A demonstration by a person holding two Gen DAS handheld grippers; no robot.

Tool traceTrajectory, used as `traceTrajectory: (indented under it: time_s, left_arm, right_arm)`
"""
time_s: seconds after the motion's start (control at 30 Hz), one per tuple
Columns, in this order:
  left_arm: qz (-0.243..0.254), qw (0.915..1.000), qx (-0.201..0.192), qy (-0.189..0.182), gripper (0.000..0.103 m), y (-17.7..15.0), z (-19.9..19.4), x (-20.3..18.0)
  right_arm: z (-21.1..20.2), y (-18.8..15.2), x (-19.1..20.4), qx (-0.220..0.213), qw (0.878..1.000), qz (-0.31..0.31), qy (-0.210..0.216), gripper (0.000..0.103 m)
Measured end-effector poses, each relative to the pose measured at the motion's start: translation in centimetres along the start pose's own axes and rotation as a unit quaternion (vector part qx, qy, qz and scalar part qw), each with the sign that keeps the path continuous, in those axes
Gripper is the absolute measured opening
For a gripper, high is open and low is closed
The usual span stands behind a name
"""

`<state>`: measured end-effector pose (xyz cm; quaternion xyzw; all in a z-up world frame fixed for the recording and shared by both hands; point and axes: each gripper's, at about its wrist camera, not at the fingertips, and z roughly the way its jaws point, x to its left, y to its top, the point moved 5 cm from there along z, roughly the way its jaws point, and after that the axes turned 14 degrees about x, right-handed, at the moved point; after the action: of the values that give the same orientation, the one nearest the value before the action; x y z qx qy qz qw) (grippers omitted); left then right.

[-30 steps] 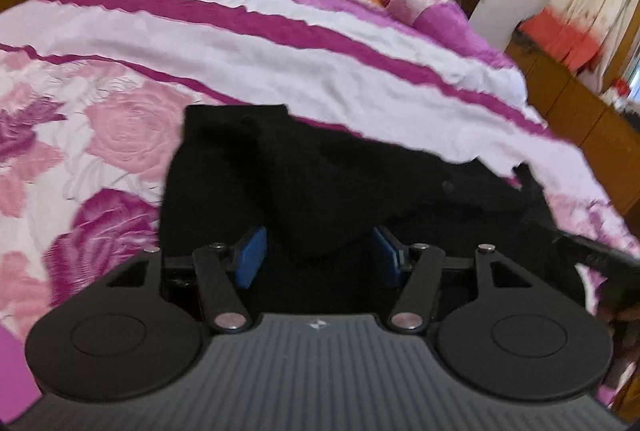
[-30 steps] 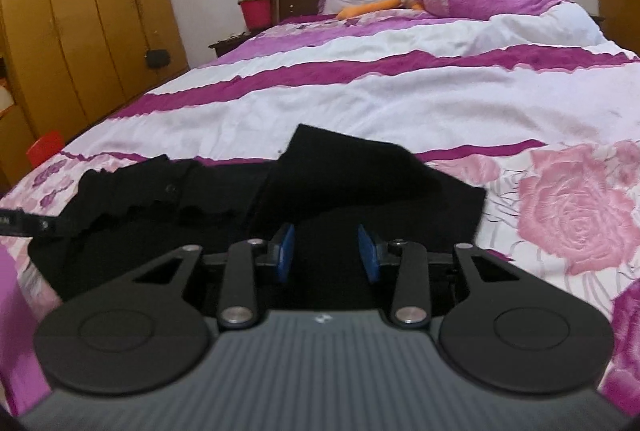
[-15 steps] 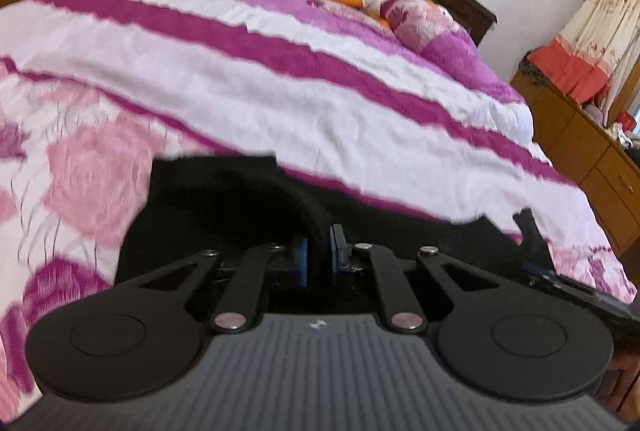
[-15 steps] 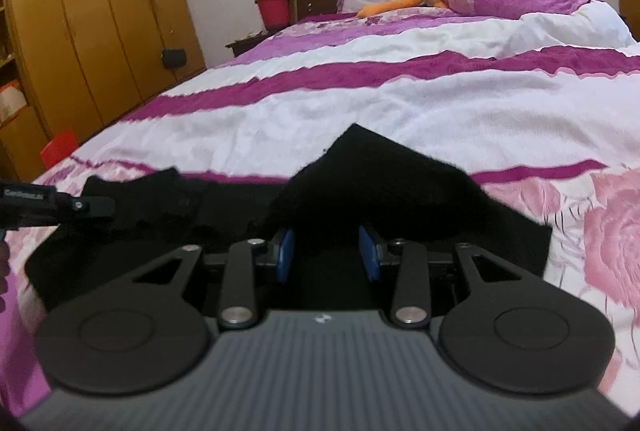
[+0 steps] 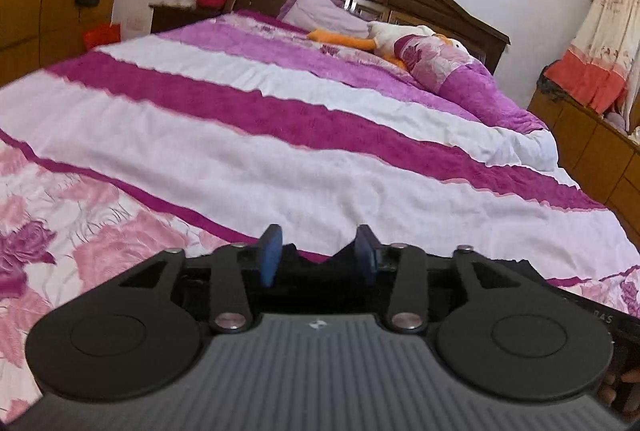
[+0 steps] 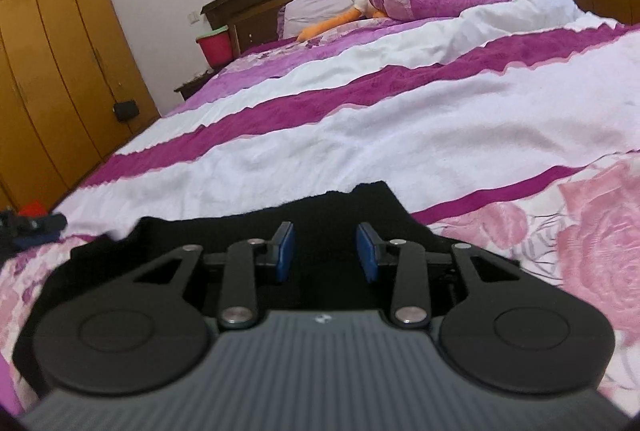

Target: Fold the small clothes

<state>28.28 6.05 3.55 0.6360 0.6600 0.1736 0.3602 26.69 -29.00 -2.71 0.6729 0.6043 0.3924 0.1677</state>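
Black knit garment [image 6: 340, 215] lies flat beneath parted right tongs [image 6: 326, 257]

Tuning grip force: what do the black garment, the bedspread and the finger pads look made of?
Black garment: soft matte cloth, possibly knit or fleece; fuzzy edge, no sheen.
Bedspread: plush, velvety-looking fabric; napped, crinkled surface in white and magenta bands.
Finger pads: blue, smooth, likely rubber or plastic; material uncertain.
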Motion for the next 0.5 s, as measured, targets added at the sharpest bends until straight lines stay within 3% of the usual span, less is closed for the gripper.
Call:
traceTrajectory:
  time_s: [0.17,0.33,0.5]
  left_arm:
    - [0.018,0.9995,0.012,-0.021,0.049,-1.8,-0.5,-0.8]
    - [0.068,0.9954,0.047,-0.05,0.049,-4.8,0.9,-2.2]
    - [0.081,0.9948,0.061,-0.009,0.049,-5.2,4.8,-1.6]
  right_arm:
    - [-1.9,-0.9,1.1,-0.002,1.0,-0.024,0.011,0.039]
    - [-2.0,-2.1,2.2,0.006,0.998,-0.057,0.0,0.039]
    - [0.2,-3.1,1.2,0.019,0.996,-0.067,-0.055,0.037]
